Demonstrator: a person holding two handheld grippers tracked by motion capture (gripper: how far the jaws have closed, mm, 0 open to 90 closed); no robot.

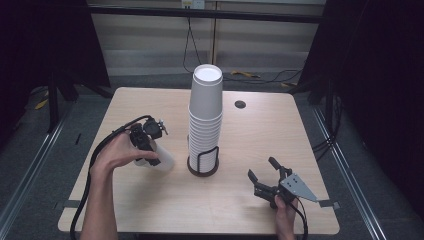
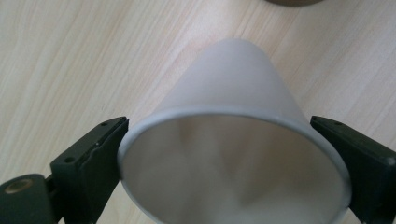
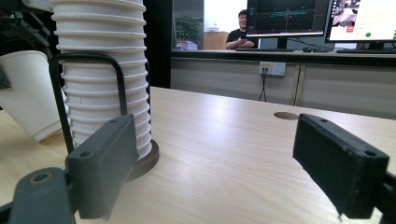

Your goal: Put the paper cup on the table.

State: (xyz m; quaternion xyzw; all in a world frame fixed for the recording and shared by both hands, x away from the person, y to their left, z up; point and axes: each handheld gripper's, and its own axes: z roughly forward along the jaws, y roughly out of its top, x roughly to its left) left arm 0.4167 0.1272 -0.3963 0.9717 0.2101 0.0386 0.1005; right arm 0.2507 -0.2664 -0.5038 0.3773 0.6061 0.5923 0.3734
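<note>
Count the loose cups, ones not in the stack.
1. A single paper cup sits between the left gripper fingers, left of the cup stack in its holder. The stack could hide others behind it.

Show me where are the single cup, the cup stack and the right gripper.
single cup (image 2: pixel 233 79), left gripper view, on its outer side wall
cup stack (image 1: pixel 205 107), high view, on the upper cup's side
right gripper (image 1: pixel 261 168), high view, midway between its fingertips

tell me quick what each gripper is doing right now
Left gripper: shut on the single paper cup, one jaw on each side of its rim.
Right gripper: open, holding nothing, near the cup stack.
</note>
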